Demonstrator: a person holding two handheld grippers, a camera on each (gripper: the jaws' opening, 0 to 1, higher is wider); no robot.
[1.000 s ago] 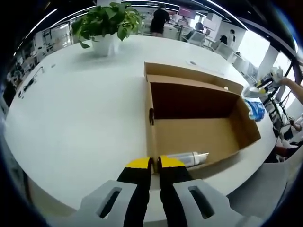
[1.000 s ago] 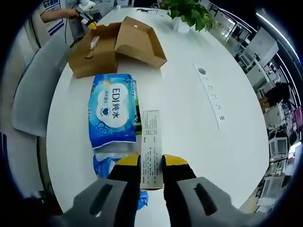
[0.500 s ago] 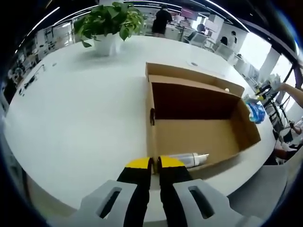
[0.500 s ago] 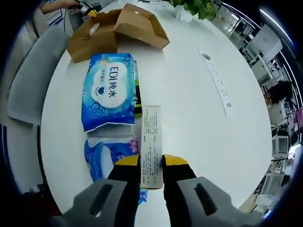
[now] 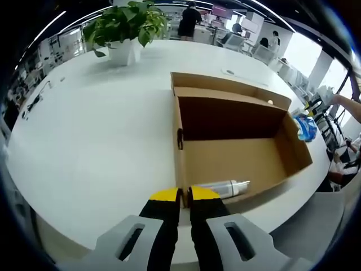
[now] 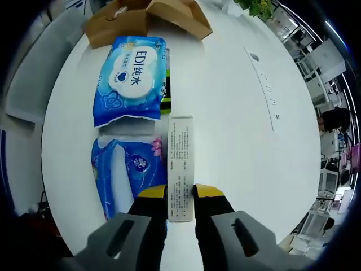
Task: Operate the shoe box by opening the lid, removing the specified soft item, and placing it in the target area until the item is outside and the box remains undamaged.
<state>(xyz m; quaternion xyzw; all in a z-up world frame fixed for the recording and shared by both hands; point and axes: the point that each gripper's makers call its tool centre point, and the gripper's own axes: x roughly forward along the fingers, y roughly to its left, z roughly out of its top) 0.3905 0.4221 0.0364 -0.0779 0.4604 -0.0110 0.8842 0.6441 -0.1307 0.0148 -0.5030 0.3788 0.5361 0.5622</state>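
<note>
In the left gripper view, the left gripper (image 5: 184,195) sits at 6 o'clock, its jaws pressed together on nothing. Just beyond, the open shoe box (image 5: 237,155) holds a silver bottle (image 5: 223,187), half hidden by the near wall. A potted plant (image 5: 125,28) stands at 11 o'clock.

In the right gripper view, the right gripper (image 6: 180,192) clamps a narrow white carton (image 6: 180,164). Two blue wipe packs (image 6: 131,79) lie at 10 o'clock; the nearer one's print is unreadable. The shoe box (image 6: 141,16) is cut off at 12.
</note>
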